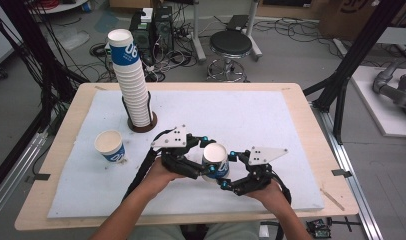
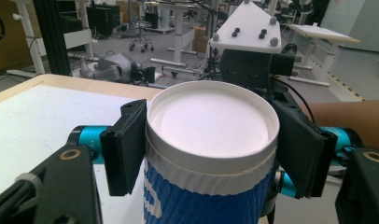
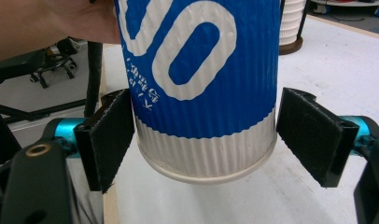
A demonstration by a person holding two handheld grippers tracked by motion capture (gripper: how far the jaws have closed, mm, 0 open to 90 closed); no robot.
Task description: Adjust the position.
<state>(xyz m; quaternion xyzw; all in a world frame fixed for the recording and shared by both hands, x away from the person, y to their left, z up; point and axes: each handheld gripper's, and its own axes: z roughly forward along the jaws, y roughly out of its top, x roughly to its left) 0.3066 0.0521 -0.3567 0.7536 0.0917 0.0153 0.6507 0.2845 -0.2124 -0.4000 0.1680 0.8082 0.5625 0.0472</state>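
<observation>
We see left gripper (image 1: 203,161) clamped on the cup (image 1: 215,161) near its rim; right gripper (image 1: 230,170) released, pads flanking its base. Cup interior is hidden.

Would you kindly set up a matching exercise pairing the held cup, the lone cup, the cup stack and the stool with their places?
Things:
1. held cup
2. lone cup
3. cup stack
4. stool

Places:
A. on the floor beyond the table
B. in a round holder at the mat's far left
C. between the two grippers, off the mat
D. standing alone on the mat, left of the hands

Pairs: 1-C, 2-D, 3-B, 4-A
</observation>
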